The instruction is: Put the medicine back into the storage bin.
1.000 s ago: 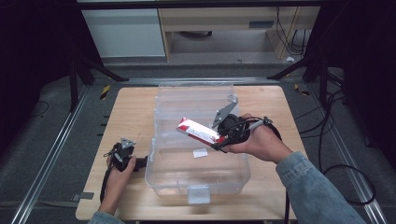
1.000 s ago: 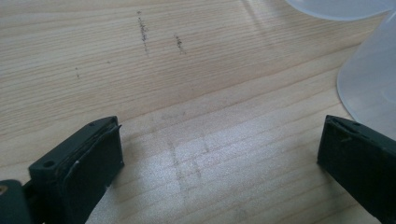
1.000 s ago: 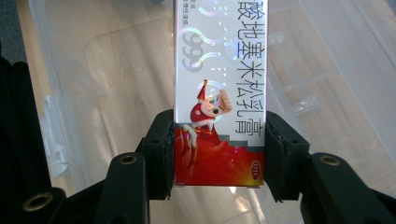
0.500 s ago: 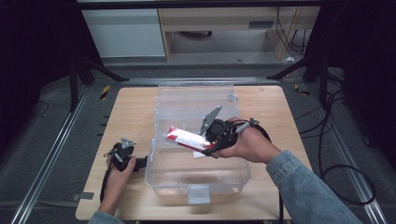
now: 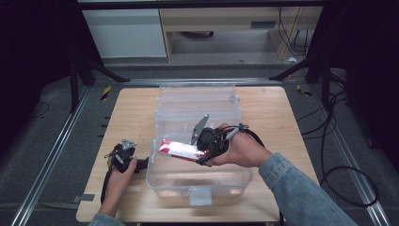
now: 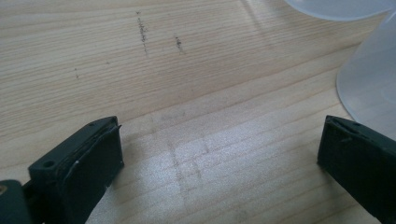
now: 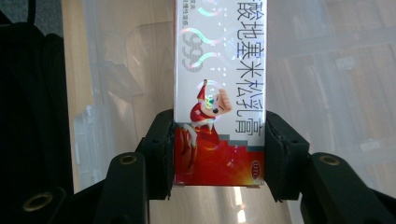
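Note:
A red and white carton (image 5: 179, 149) (image 7: 218, 93) with printed characters hangs over the open clear plastic box (image 5: 197, 186). My right gripper (image 5: 203, 151) (image 7: 218, 154) is shut on its red end, the carton pointing left across the box's inside. My left gripper (image 5: 143, 163) (image 6: 219, 154) rests on the wooden table (image 5: 127, 113) just left of the box, jaws wide apart with bare wood between them. The box's curved corner (image 6: 369, 84) lies just past its right jaw.
The box's clear lid (image 5: 197, 101) lies open behind it toward the table's far side. A latch tab (image 5: 199, 196) sticks out at the box's front. Cables (image 5: 339, 155) trail off the table's right edge. Metal rails (image 5: 51, 155) run along the floor at both sides.
My right gripper has carried the carton leftward and lower, from above the box's right part to over its middle. The left gripper has stayed still.

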Motion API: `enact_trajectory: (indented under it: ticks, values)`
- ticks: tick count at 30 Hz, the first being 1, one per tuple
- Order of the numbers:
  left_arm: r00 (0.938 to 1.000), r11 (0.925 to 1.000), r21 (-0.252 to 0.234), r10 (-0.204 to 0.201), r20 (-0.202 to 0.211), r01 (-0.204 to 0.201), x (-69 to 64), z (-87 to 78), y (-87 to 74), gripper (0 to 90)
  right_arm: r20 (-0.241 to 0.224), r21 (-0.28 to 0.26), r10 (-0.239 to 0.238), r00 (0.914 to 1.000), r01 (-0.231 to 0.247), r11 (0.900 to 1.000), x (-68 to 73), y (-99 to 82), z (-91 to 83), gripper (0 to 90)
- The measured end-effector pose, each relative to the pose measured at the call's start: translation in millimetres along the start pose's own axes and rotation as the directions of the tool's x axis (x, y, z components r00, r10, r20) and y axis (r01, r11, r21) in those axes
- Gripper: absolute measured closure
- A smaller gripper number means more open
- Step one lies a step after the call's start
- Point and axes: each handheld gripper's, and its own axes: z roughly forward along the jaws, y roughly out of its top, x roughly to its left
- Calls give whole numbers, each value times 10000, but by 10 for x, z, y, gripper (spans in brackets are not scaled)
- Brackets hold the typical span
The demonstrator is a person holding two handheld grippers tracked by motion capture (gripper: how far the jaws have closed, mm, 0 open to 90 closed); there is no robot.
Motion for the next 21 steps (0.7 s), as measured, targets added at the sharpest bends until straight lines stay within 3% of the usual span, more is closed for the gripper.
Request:
enact_trajectory:
  ticks: [6,10,16,21]
  values:
    - [10000,10000,6,8,10,-8,1,0,1,0,-184,190,-354,9992,358,9992,39,41,92,514]
    - [10000,10000,3,28,25,-28,3,1,2,0,-403,161,-267,9988,274,9995,59,47,153,514]
    - [10000,10000,-4,39,38,-39,5,2,2,0,-718,491,-564,9958,601,9970,109,36,329,514]
    - [10000,10000,-6,45,49,-45,6,3,2,0,-816,465,-671,9944,710,9964,105,50,404,514]
